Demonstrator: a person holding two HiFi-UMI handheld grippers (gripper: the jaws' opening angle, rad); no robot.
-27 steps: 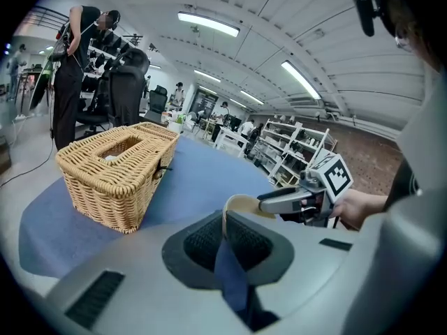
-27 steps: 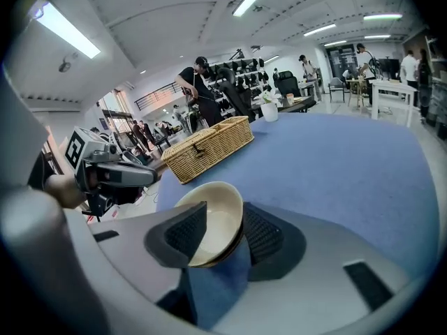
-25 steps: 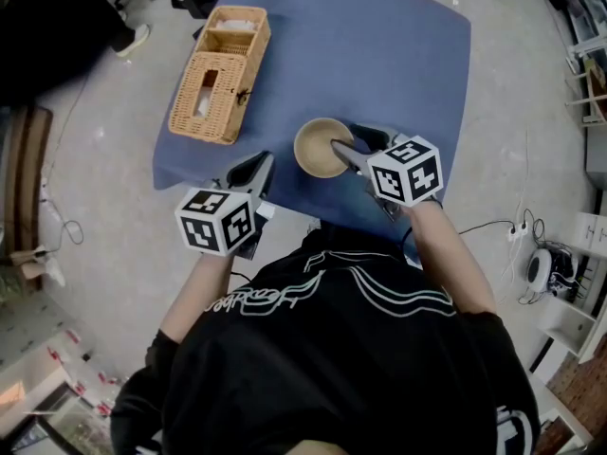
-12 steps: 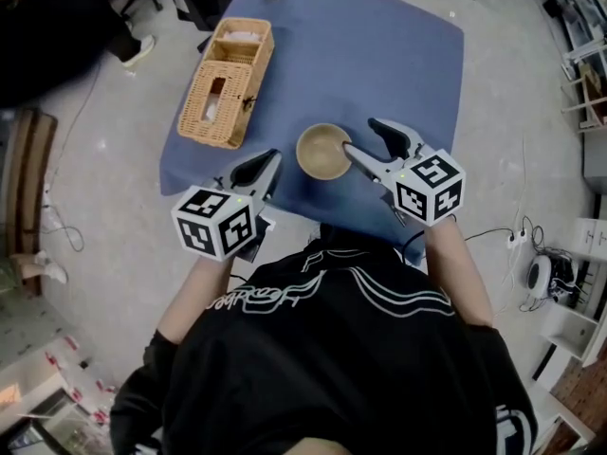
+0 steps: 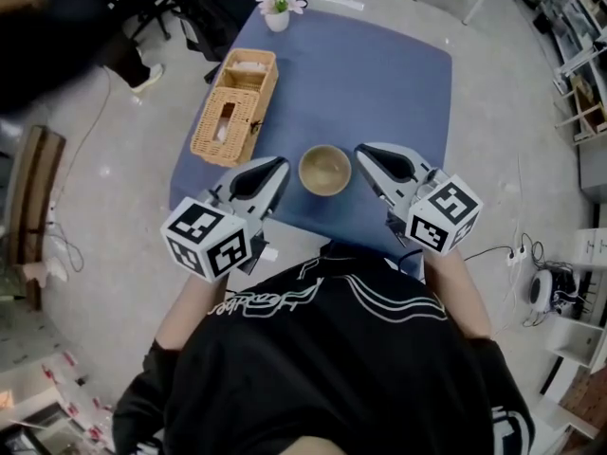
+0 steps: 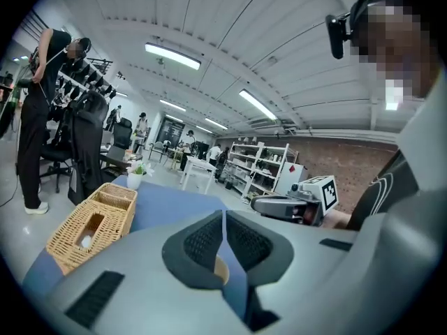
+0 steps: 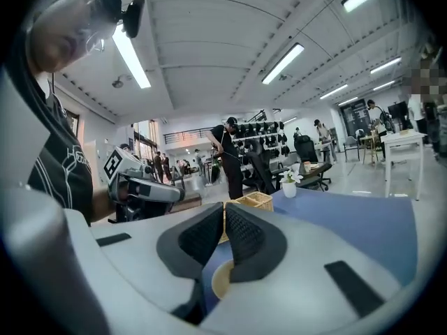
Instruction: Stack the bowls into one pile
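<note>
Bowl [image 5: 324, 170] sits near table's [image 5: 379, 83] 6 o'clock edge, L tool [image 5: 275, 166] at its 9 closed, empty, R tool [image 5: 365, 152] at its 3 jaws just closed on nothing; prob rigid, light, slick, chippable, so pinch rim wall.

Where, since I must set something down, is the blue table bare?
Bare: the table's right half, from the flower pot and wicker basket across to its right edge. Crowded: the near edge, where the bowl sits between the left gripper and right gripper.
</note>
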